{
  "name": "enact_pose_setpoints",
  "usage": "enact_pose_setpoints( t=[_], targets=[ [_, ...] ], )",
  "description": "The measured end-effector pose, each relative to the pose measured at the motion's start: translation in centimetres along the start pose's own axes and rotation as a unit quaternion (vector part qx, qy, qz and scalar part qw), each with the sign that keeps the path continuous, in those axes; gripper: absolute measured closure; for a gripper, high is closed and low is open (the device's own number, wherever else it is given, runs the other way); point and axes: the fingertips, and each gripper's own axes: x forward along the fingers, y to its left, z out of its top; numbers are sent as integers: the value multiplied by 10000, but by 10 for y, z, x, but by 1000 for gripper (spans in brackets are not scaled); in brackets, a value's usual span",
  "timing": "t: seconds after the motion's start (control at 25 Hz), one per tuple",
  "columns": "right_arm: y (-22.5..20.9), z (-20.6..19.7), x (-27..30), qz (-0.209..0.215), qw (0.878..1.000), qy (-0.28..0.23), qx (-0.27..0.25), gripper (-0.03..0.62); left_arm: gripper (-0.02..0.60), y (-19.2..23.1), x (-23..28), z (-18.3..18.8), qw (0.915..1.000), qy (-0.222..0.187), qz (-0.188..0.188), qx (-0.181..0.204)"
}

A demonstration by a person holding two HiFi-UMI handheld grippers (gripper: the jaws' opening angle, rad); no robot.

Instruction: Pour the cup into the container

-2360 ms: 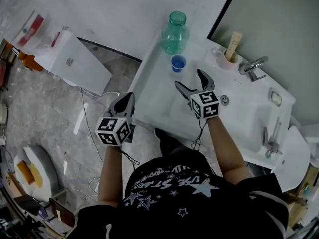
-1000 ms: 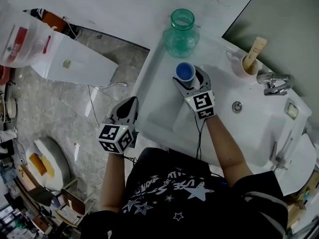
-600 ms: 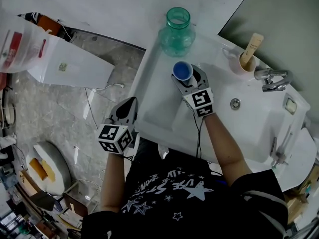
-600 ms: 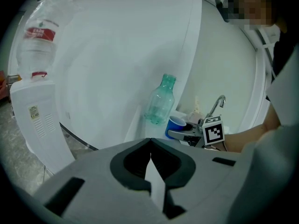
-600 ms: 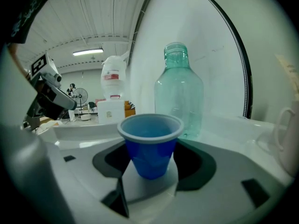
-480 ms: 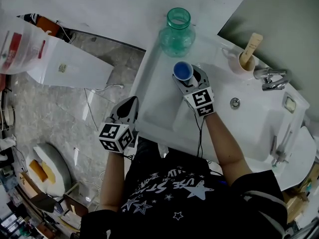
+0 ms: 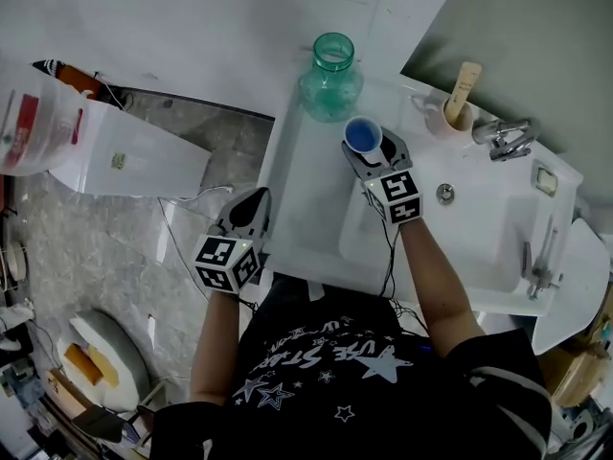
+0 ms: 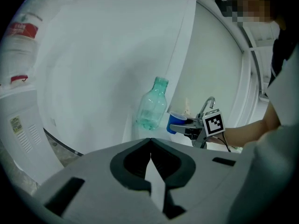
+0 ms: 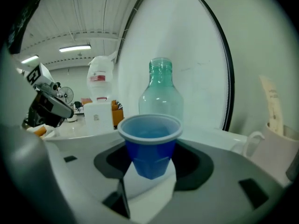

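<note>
Right tool (image 7: 372, 151): closing on the blue cup (image 9: 149, 141), pads touching both sides of its wall. Cup upright between the jaws, rim standing above them. Straight ahead of this tool, just beyond the cup: clear green bottle (image 9: 160, 97), upright, mouth uncapped, on the ledge of the white sink (image 7: 306, 182). Ahead and to this tool's right: white mug (image 9: 275, 148). Left tool (image 8: 150, 149): jaws together, nothing between them, held off the sink's left edge. Cup and bottle well ahead of it, to its right.

Head view steeply down over the sink (image 7: 479, 233); gripper views low and level; green bottle (image 7: 331, 70) common to all.
</note>
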Motion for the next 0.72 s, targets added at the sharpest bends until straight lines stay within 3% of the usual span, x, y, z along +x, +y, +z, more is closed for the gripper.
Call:
enact_pose_setpoints(
  t=[0.48,0.72],
  targets=[
    [-23,48,-33,-466,9988,36,123,345,569,10,2,54,9978,-392,-387,373],
    [-31,88,-44,-483,9986,-50,220,345,571,12,4,80,9962,-532,-544,434]
  ],
)
